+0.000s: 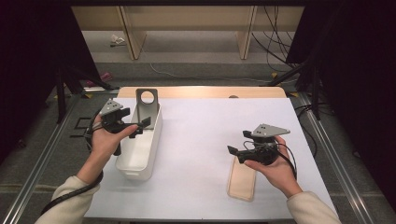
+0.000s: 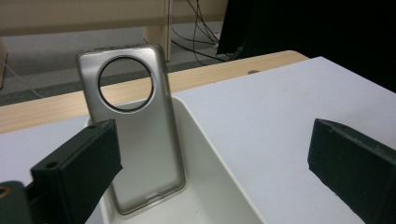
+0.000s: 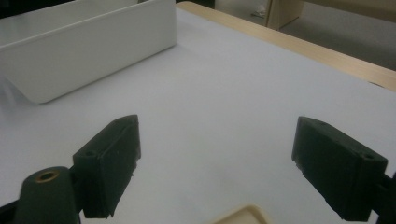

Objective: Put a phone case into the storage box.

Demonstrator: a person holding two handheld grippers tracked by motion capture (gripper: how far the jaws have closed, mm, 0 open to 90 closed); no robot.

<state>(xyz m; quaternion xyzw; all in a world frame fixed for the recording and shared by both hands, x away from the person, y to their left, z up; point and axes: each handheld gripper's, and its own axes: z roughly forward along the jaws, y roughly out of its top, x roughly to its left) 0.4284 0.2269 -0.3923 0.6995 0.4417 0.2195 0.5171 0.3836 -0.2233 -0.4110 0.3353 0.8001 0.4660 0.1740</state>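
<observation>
A clear grey phone case (image 1: 147, 105) with a round camera hole stands upright against the far end of a white bin (image 1: 140, 161). My left gripper (image 1: 140, 127) hovers over the bin just in front of the case, jaws open, nothing between them. In the left gripper view the case (image 2: 140, 140) stands apart behind the open left gripper (image 2: 215, 140), inside the bin (image 2: 219, 186). A beige case (image 1: 242, 179) lies flat at the front right. My right gripper (image 1: 237, 142) is above its far end, open. In the right gripper view the right gripper (image 3: 217, 135) is open over the beige case's edge (image 3: 243, 215).
A white sheet (image 1: 205, 116) covers the table, with a wooden strip (image 1: 201, 91) along the far edge. Metal rails run down both sides. In the right gripper view the bin's side wall (image 3: 93, 46) stands off to the upper left.
</observation>
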